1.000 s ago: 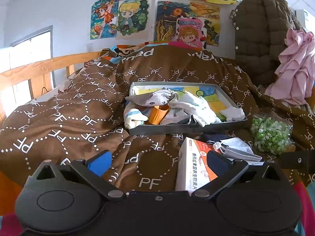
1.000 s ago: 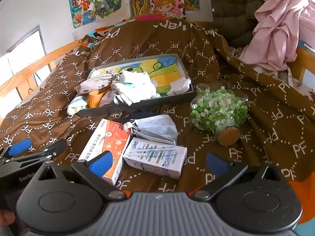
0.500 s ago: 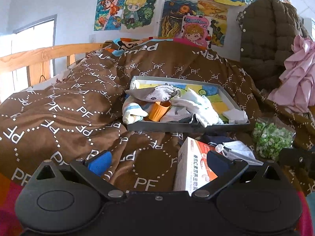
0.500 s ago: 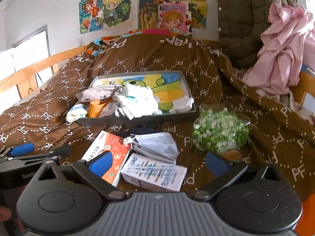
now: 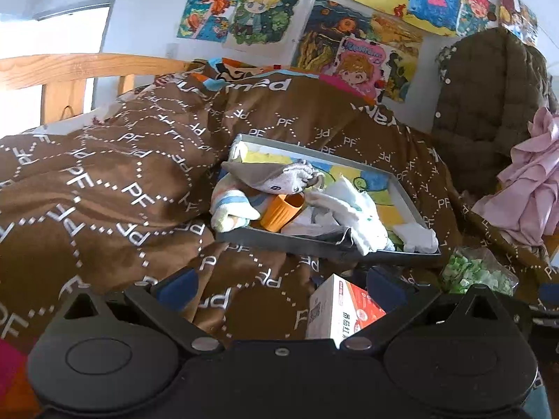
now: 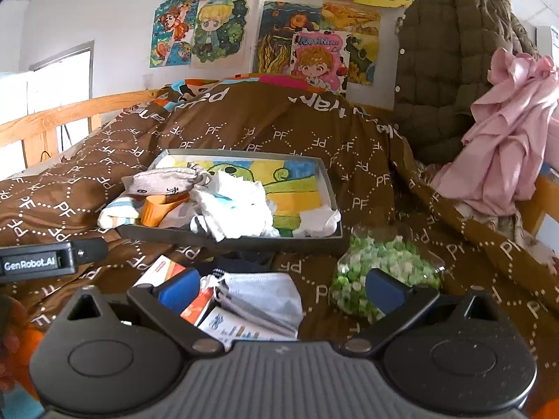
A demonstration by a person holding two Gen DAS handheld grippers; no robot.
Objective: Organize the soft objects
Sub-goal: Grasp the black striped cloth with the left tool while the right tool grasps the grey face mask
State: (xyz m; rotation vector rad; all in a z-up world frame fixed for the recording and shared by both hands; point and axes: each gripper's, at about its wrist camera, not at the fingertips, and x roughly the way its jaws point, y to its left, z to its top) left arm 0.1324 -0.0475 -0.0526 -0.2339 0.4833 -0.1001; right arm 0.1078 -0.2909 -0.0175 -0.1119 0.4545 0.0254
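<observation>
We hold both grippers low over a bed draped in a brown quilt (image 5: 104, 188). The left gripper (image 5: 279, 284) has its jaws spread and empty, with a red-and-white box (image 5: 344, 314) lying on the quilt between its blue pads. The right gripper (image 6: 279, 288) also has its jaws spread and empty; beneath it lie a grey face mask (image 6: 258, 295) and a white box (image 6: 230, 328), and a bag of green pieces (image 6: 380, 265) sits just beside its right finger. The soft objects rest in a grey tray (image 5: 314, 244) farther up the bed: a grey sock (image 5: 276, 176) at the back left, a striped sock (image 5: 229, 207) draped over the left corner, and a heap of white cloth (image 5: 356, 216) spilling over the near rim. An orange cup (image 5: 281, 211) lies tilted among them. A pink garment (image 6: 506, 132) and an olive coat (image 6: 450, 70) hang at the right.
</observation>
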